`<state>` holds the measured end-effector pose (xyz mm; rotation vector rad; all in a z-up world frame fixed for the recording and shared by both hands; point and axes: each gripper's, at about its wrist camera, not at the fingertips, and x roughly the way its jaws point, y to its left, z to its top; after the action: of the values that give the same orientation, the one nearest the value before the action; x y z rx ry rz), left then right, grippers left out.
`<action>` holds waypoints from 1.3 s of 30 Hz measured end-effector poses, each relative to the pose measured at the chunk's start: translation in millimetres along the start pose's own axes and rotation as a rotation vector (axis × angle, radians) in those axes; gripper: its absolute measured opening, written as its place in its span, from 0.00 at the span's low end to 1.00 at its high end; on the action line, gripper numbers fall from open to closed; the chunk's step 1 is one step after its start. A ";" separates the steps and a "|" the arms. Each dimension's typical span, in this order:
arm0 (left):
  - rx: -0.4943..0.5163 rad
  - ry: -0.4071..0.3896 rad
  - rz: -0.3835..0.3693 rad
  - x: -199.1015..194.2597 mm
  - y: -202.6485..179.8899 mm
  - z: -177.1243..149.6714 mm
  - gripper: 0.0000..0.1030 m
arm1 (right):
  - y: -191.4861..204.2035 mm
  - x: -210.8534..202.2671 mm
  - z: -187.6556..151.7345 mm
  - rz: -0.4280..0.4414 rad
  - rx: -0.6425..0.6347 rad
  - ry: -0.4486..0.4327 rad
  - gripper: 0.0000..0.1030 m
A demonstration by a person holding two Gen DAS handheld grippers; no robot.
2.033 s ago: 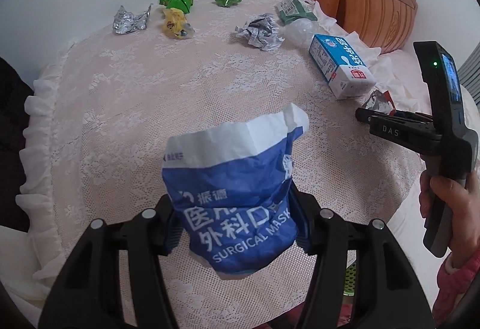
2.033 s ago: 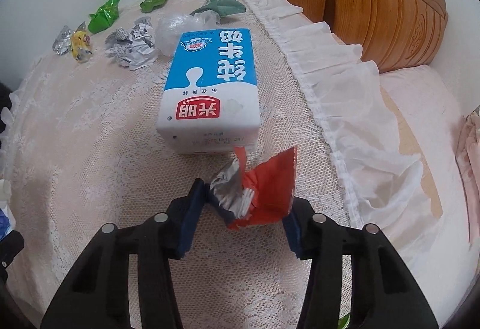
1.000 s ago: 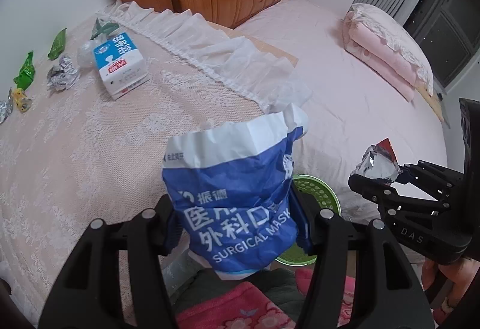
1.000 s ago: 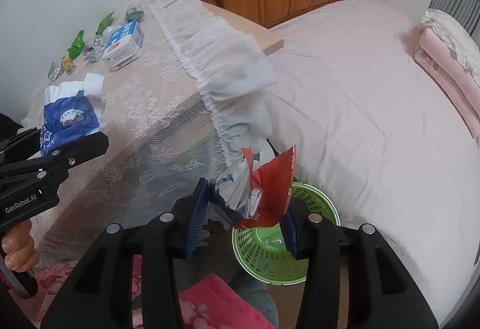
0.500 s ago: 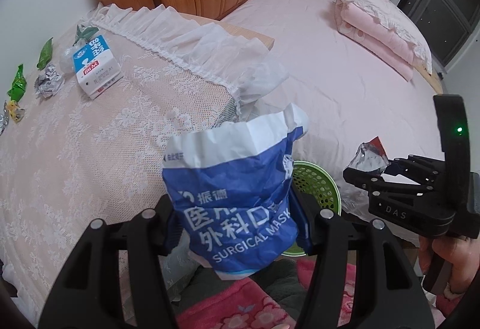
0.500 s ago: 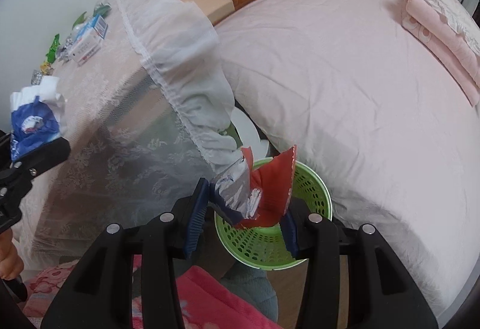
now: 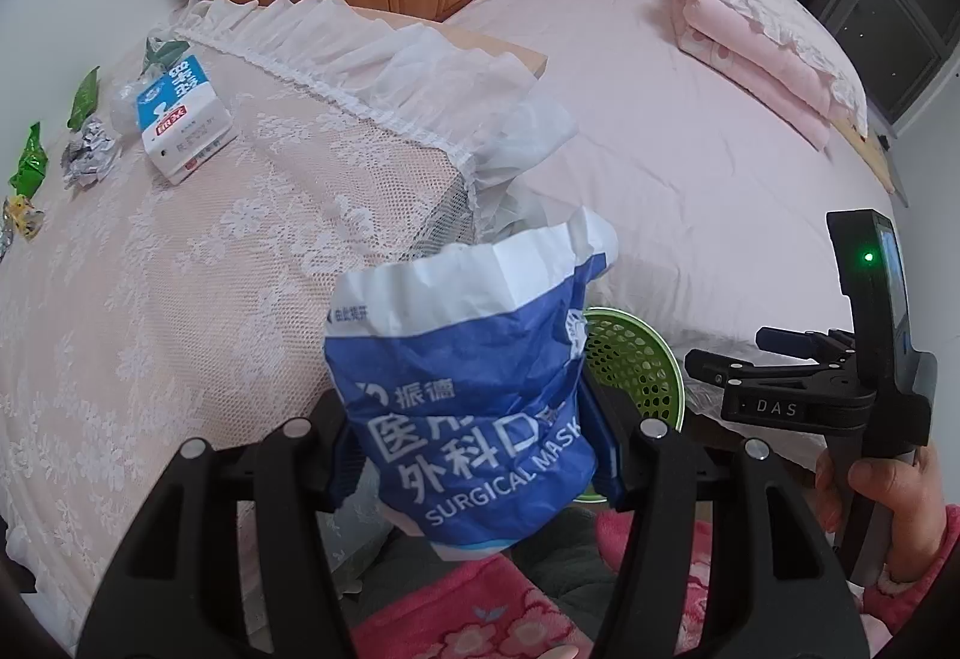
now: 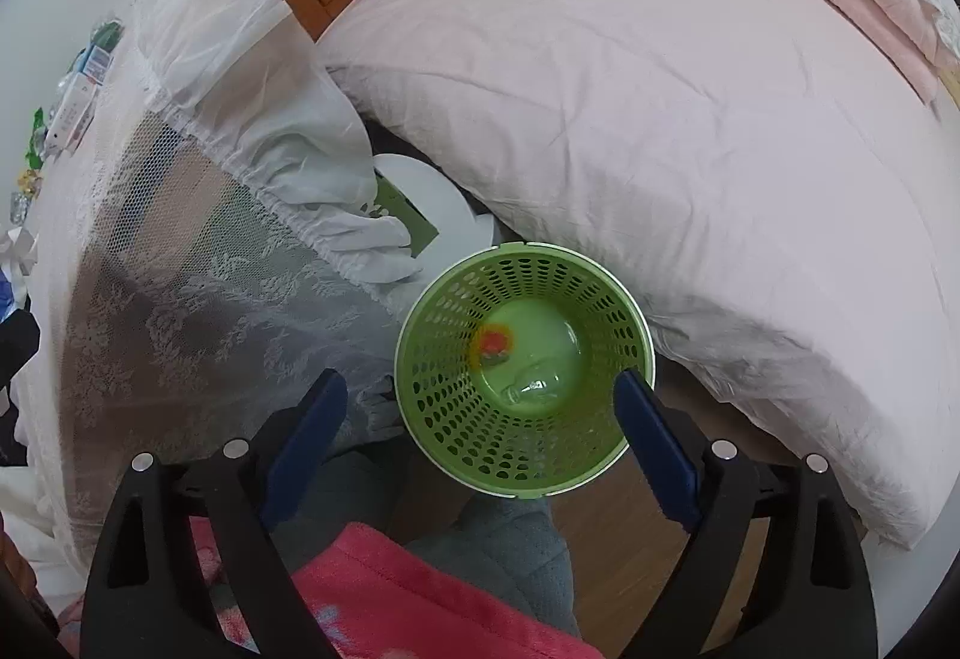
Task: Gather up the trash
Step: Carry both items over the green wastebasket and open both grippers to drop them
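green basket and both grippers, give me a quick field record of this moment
basket: green basket on the floor beside the bed
in basket: red wrapper, blurred
right gripper: above basket, jaws opening, nothing between them
left gripper: shut on blue surgical mask bag
on table: milk carton, several wrappers

The left gripper (image 7: 474, 437) pointed steeply down, and its pads squeezed a blue bag. The right gripper (image 8: 480, 437) pointed down too, its jaws opening with nothing between them. A hand (image 7: 882, 503) gripped its handle.
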<state>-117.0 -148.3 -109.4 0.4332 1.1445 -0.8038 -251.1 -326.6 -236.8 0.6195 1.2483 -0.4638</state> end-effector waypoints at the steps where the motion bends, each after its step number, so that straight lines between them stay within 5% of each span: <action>1: 0.001 0.000 -0.001 0.4 0.1 0.4 0.55 | -1.6 0.2 0.6 -0.005 0.005 0.000 0.89; 11: 0.032 0.034 -0.018 8.4 -6.7 -2.3 0.55 | -5.5 -4.6 -1.8 -0.027 0.050 -0.036 0.90; 17: 0.114 0.084 -0.055 26.0 -36.2 -11.6 0.55 | -30.6 -24.5 -10.3 -0.028 0.142 -0.102 0.95; 23: 0.161 0.168 -0.115 58.0 -73.5 -22.5 0.56 | -63.0 -26.1 -30.5 -0.078 0.197 -0.080 0.95; 31: 0.211 0.197 -0.139 72.7 -117.9 -30.5 0.86 | -107.3 -26.4 -55.5 -0.124 0.277 -0.060 0.95; 39: 0.181 0.155 -0.126 59.8 -108.1 -24.0 0.92 | -111.7 -26.3 -56.9 -0.109 0.286 -0.073 0.95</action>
<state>-202.4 -222.9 -163.9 0.5856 1.2572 -1.0024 -370.4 -373.1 -242.2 0.7707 1.1594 -0.7577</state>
